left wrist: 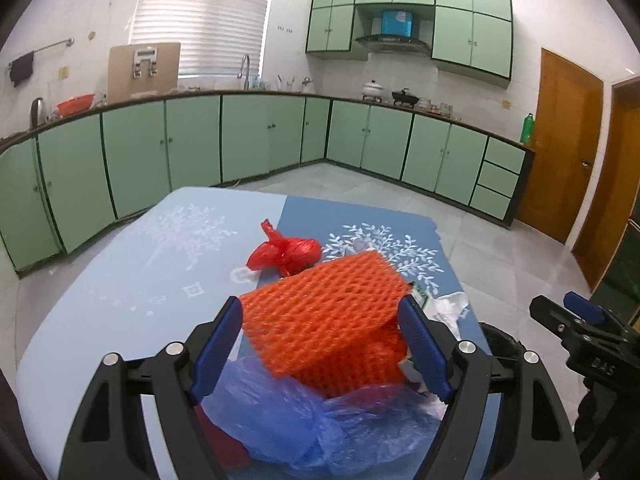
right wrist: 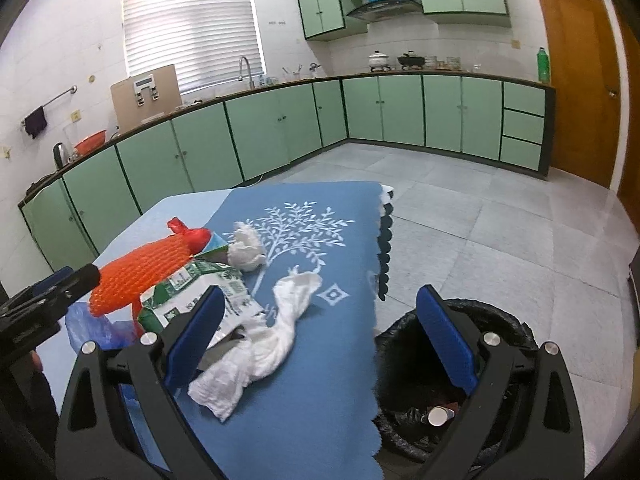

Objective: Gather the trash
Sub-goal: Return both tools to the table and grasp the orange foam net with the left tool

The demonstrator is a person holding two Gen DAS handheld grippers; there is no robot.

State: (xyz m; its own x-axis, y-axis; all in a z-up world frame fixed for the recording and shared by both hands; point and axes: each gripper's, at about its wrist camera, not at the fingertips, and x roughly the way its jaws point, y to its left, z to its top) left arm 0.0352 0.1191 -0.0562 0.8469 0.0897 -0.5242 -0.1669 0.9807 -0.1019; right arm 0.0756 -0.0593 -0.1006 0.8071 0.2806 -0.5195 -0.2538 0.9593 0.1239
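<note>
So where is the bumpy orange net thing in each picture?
Left wrist view: the orange foam net sits low in the middle, between the left gripper fingers, which look closed on it.
Right wrist view: it is at the left edge, sticking out from that same gripper, above the green and white carton.
Shared landmark: the red knotted bag just behind the net, seen in both.

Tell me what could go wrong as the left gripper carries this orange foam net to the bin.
The orange foam net is soft, and the left gripper pinches only its sides, so it may slip. It overlaps the blue plastic bag, which might drag along. The bin sits below the table edge, so a short drop lands on the floor.
</note>
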